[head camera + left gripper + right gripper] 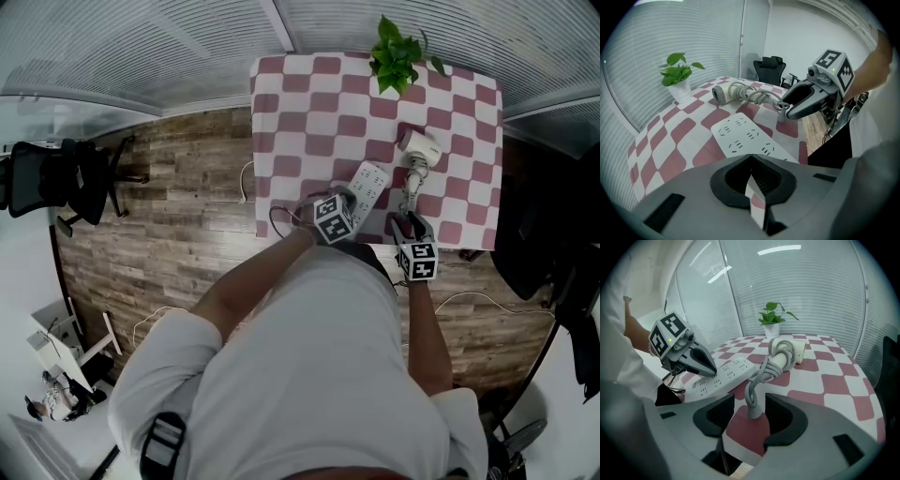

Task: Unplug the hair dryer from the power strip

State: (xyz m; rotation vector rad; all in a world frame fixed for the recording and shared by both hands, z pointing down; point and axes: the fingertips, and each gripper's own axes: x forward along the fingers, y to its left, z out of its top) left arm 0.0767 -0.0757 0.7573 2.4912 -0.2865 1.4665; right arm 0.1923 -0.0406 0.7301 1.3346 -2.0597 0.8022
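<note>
The white hair dryer (793, 350) lies on its side on the red-and-white checkered tablecloth (300, 122), near the far right part of the table, with its grey cord (765, 372) coiled round the handle. The cord ends in a grey plug (752, 409), which is out of the sockets and stands upright on a red square just beside the long white power strip (723, 375). The right gripper (750, 401) is positioned over this plug with its jaws spread wide, one on each side, and neither pad presses on it. The left gripper (751, 159) has its jaws pressed together with nothing between them. In the right gripper view its closed tips point down at the near end of the power strip and appear to rest on its top face. All sockets visible on the strip are unoccupied. A green potted plant in a white pot (396, 56) stands at the far edge of the table. A black office chair (66, 178) stands on the wooden floor (169, 197), well apart from the table.
</note>
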